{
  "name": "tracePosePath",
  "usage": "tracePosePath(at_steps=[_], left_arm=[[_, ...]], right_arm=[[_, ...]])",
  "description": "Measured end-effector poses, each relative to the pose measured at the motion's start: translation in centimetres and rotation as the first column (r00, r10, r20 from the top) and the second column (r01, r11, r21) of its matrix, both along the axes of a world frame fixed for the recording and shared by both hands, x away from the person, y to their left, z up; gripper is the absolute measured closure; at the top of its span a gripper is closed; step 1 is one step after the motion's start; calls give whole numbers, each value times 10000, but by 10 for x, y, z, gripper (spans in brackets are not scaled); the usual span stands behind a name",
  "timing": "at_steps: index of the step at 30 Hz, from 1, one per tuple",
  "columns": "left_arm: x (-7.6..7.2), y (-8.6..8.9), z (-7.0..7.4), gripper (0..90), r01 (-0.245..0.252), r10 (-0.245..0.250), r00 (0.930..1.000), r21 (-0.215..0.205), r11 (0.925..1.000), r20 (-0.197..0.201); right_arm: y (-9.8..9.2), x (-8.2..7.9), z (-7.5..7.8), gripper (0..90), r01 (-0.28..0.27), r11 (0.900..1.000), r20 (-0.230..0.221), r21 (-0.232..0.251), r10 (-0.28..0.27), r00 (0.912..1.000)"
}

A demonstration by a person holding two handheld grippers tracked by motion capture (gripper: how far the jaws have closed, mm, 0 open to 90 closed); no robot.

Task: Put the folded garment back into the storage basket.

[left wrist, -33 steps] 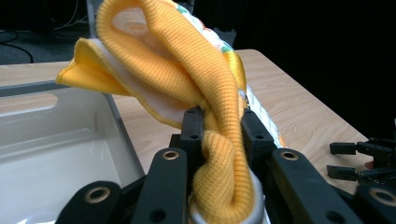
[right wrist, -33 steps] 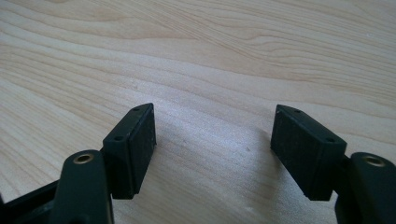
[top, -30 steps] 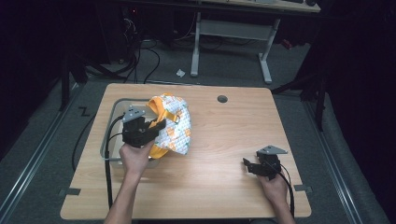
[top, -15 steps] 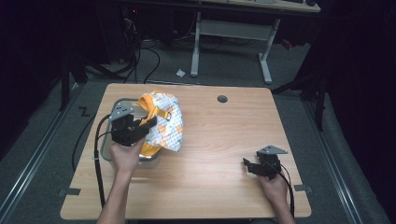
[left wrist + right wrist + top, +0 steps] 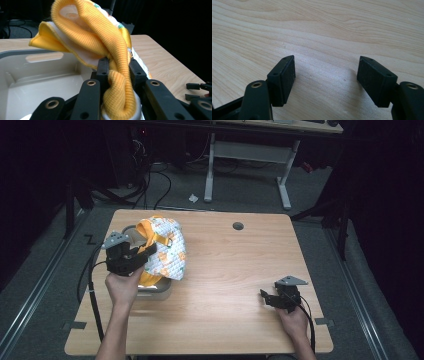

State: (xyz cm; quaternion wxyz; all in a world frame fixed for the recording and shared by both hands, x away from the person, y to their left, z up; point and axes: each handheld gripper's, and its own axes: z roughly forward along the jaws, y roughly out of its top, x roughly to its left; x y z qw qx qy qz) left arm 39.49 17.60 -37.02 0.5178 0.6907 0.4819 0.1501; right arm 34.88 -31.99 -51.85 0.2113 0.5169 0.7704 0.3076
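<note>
A small garment (image 5: 167, 252), white quilted cloth with a coloured print and orange knit trim, hangs bunched over a pale grey bin (image 5: 161, 293) at the table's left. My left gripper (image 5: 145, 254) is shut on the garment's orange knit band (image 5: 117, 82), which bulges up between the jaws. The rest of the garment (image 5: 95, 32) rises above the bin's inside (image 5: 37, 80). My right gripper (image 5: 263, 296) rests low near the front right of the table. It (image 5: 325, 75) stands open, with bare wood between its pads.
The wooden table (image 5: 240, 265) has a round cable hole (image 5: 238, 226) near its far edge. A black cable (image 5: 92, 290) trails off the left edge from the left gripper. Beyond the table stand a white desk frame (image 5: 247, 155) and floor cables.
My left hand has carried the garment to the left, so it now hangs over the bin. The right hand has stayed where it was.
</note>
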Motion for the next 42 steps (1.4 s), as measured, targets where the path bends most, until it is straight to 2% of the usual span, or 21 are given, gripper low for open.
tracePosePath(at_steps=[10, 13, 15, 24, 33, 37, 42], left_arm=[[0, 17, -7, 749, -212, 213, 9994, 33, 9998, -260], [2, 19, -8, 749, -199, 203, 9993, 143, 9997, -316], [4, 21, -11, 749, -296, 313, 9987, 418, 9987, -396], [15, 27, -25, 748, -294, 344, 9955, 577, 9979, -882], [22, 30, -36, 747, -234, 283, 9921, 414, 9989, -1223], [27, 33, -45, 744, -360, 446, 9878, 601, 9975, -1493], [32, 29, -50, 743, -365, 549, 9850, 1138, 9928, -1633]], right_arm=[[0, 0, 0, 313, 3, 10000, 3, -4, -3, 10000], [0, 0, 0, 313, 5, 10000, 0, 0, -5, 10000], [0, 0, 0, 313, 7, 10000, 4, -3, -7, 10000], [0, 0, 0, 313, 5, 10000, 6, -5, -5, 10000], [0, 0, 0, 313, 2, 10000, -10, -8, -2, 10000], [0, 0, 0, 313, 5, 10000, -9, -8, -5, 10000], [0, 0, 0, 313, 6, 10000, -11, -9, -7, 10000]])
